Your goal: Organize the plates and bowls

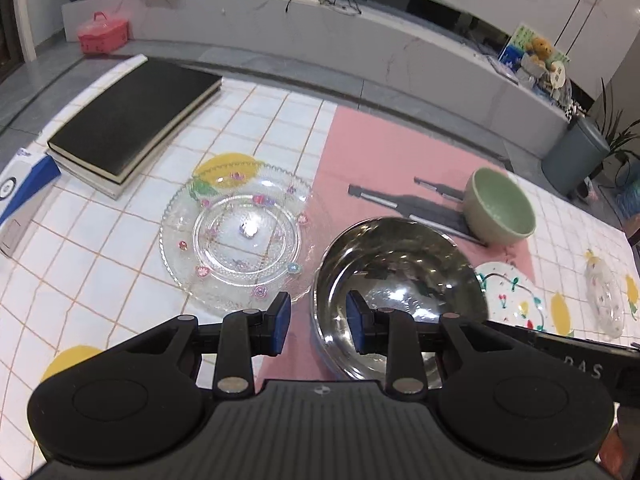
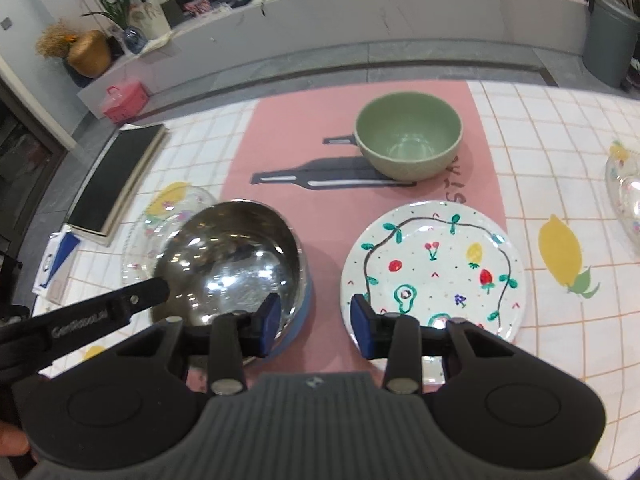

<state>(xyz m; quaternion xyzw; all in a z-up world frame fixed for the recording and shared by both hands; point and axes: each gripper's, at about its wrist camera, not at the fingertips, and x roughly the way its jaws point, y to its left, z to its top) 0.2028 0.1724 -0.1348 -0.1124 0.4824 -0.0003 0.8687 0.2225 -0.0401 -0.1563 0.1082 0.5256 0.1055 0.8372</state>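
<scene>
Jaws on the left gripper (image 1: pixel 318 320) stand apart astride the near rim of the steel bowl (image 1: pixel 400 280), not clamped. The right gripper (image 2: pixel 314 324) is also spread, over the gap between that bowl and the painted plate (image 2: pixel 432 268). Beyond sits the green bowl (image 2: pixel 408 136); a glass plate (image 1: pixel 236 236) lies left.

Black grippers, blue-padded jaws.
</scene>
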